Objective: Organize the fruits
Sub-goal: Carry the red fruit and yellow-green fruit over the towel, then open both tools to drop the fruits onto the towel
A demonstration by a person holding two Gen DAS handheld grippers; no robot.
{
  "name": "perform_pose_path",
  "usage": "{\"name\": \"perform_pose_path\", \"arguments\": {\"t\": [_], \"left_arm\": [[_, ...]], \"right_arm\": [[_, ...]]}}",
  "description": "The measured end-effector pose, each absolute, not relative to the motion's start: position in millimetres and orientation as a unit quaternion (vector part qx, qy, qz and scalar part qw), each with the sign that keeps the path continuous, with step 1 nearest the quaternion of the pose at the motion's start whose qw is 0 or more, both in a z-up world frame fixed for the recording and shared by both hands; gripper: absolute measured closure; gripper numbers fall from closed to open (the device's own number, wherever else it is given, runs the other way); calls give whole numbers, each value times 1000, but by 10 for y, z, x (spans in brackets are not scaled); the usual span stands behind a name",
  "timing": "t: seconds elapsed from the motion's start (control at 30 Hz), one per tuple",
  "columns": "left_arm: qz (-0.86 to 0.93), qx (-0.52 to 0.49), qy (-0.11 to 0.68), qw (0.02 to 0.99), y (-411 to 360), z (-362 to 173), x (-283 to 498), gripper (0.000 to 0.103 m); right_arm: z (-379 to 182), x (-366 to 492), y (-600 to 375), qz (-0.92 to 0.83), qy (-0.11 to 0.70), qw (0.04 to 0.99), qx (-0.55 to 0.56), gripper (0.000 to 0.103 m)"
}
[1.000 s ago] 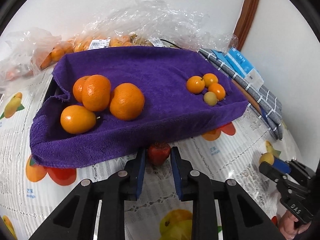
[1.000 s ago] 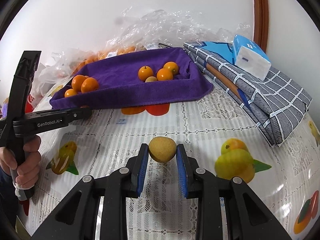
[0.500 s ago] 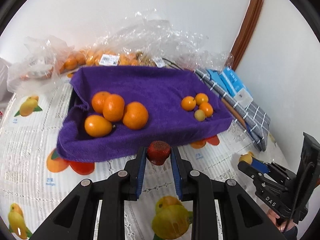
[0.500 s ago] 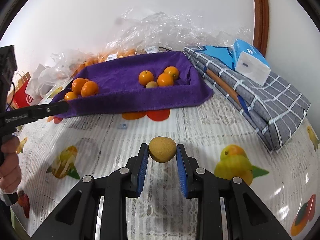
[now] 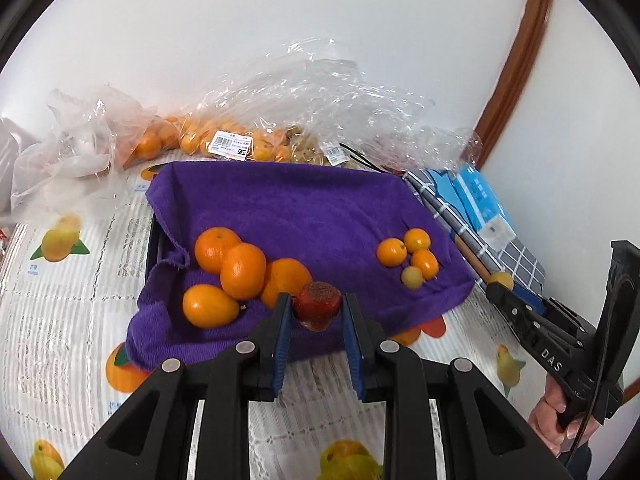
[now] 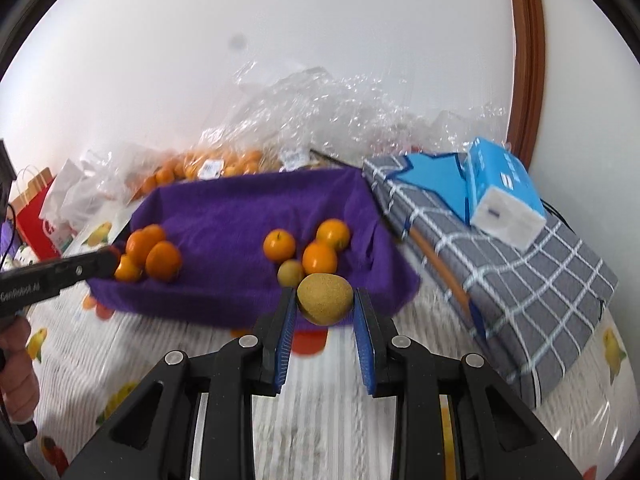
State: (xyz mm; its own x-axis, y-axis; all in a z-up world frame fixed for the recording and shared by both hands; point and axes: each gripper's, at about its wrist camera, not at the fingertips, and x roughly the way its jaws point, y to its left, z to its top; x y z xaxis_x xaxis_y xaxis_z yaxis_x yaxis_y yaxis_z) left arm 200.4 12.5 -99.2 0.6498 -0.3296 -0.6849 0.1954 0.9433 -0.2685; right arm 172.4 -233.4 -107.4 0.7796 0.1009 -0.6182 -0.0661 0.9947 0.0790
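Left gripper (image 5: 316, 314) clamped on a small red fruit (image 5: 318, 306), held above the near edge of the purple-towelled tray (image 5: 304, 208). Right gripper (image 6: 324, 314) clamped on a tan, rough-skinned fruit (image 6: 325, 298), poised near the tray's near right corner — just short of the small oranges (image 6: 320, 258) clustered there. Large oranges (image 5: 242, 264) grouped toward the tray's left edge. Both held fruits judged light, rounded and liable to roll; red one probably soft-skinned — best gripped across the widest part, gently, and set down low on the towel.
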Motion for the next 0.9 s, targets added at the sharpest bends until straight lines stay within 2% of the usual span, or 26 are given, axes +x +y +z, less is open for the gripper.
{"name": "perform_pose_path", "arguments": {"t": [0.37, 0.9], "left_arm": [[-152, -82, 406, 897, -145, -1064, 2379, 79], [-140, -63, 438, 886, -349, -1330, 2565, 79]], "right_arm": [[-1252, 2228, -2356, 44, 352, 934, 39, 75], [-1453, 2332, -2333, 49, 364, 930, 29, 74]]}}
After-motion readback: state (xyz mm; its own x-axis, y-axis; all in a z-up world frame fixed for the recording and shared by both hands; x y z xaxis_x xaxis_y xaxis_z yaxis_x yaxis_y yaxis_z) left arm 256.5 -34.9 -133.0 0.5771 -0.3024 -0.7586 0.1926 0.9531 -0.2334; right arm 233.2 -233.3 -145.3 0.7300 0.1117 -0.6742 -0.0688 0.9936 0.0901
